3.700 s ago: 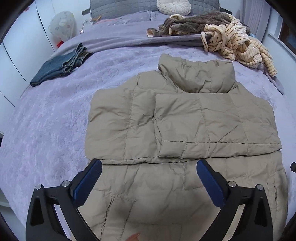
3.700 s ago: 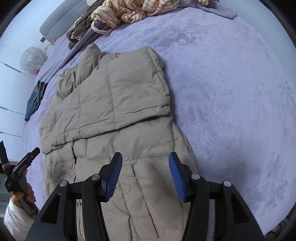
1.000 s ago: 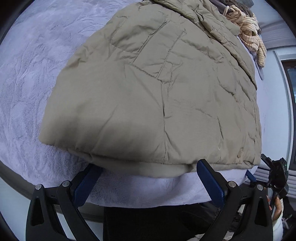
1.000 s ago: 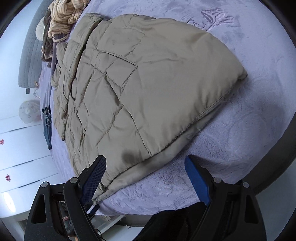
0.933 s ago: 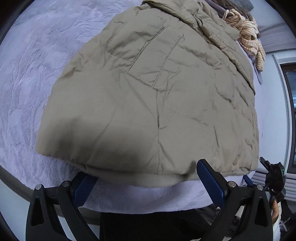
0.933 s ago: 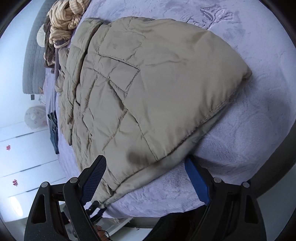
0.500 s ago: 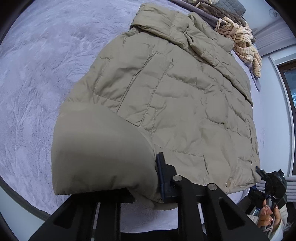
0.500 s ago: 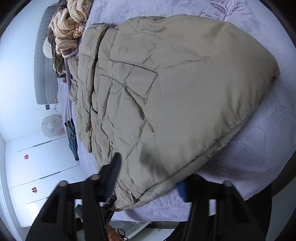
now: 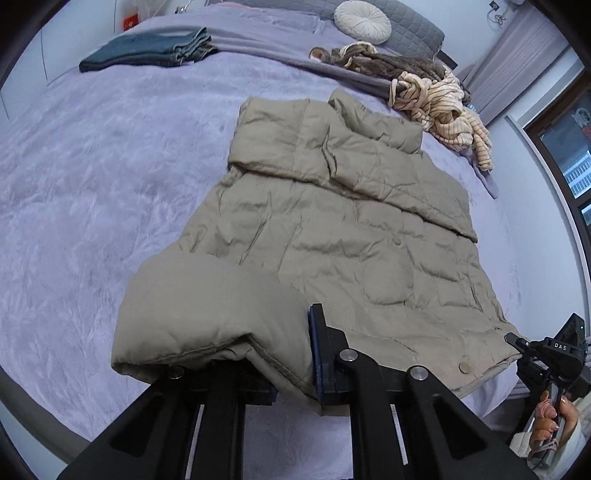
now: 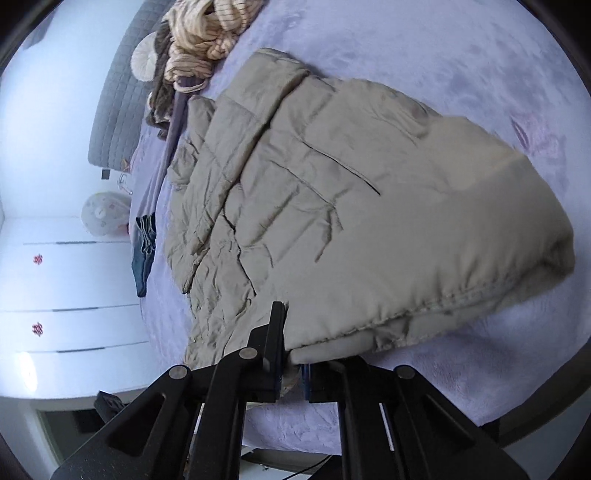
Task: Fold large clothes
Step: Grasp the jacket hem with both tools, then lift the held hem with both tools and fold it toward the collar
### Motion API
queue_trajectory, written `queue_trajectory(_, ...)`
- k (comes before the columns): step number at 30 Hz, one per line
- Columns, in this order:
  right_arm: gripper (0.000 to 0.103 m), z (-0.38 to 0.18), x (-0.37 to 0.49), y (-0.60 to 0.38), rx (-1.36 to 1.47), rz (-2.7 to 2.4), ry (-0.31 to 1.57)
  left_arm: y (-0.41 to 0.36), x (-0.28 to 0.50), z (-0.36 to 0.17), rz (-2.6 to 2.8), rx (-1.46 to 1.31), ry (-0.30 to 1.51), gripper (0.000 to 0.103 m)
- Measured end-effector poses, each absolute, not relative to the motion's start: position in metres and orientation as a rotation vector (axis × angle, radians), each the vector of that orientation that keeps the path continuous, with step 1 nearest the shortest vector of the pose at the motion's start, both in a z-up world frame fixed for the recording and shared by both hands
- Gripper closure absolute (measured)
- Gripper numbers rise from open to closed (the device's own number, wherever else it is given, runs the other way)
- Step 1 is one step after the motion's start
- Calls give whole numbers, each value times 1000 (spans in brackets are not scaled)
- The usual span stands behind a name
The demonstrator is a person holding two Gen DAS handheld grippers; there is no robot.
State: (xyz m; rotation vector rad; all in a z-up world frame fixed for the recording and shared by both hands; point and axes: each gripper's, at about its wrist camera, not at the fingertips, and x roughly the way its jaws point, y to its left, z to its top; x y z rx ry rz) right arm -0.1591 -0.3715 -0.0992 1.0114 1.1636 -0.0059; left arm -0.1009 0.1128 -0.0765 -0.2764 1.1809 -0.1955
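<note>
Lavender bedding covers the whole bed, and in the left wrist view one khaki puffer jacket lies flat across it, sleeves folded over the chest and collar toward the headboard. Its near hem corner is bunched and clamped in the left gripper, whose jaws are pressed onto the padded fabric at the bed's edge. This view alone shows the person's right hand gripping the handle of the other tool at the far hem corner, plus one round cream cushion full on, one folded pair of jeans, and one heap of striped and brown clothes near the pillows. From the right wrist view the same jacket appears rotated, its hem corner lifted off the bedding and pinched between the jaws of the right gripper, which are closed tight on the seam. Only here do white drawer fronts and a pale fan-like object beside the bed show; the jeans and the clothes heap appear again, further off.
</note>
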Motion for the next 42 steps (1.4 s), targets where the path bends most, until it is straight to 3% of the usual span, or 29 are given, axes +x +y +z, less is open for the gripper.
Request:
queue_trajectory(14, 95, 11, 52, -387, 604, 214, 1066, 59, 64, 20, -57, -154, 935, 88)
queue_trajectory(21, 95, -26, 147, -384, 580, 201, 1139, 48, 146, -24, 63, -153, 1008, 88)
queue_trajectory(33, 91, -116, 213, -391, 647, 136, 1255, 28, 226, -120, 105, -21, 1164, 88)
queue_trajectory(36, 69, -119, 211, -397, 668, 138, 1242, 26, 227, -125, 92, 2, 1164, 86)
queue_trajectory(37, 50, -118, 210, -398, 676, 142, 1237, 26, 225, -126, 86, 0, 1159, 72)
queue_trajectory(38, 36, -117, 209, -400, 679, 144, 1230, 28, 223, -125, 84, -7, 1150, 38)
queue_trajectory(40, 33, -115, 208, -403, 670, 140, 1221, 31, 219, -121, 113, -13, 1115, 1)
queue_trajectory(42, 33, -113, 207, -405, 656, 133, 1222, 33, 219, -119, 99, -13, 1105, 1)
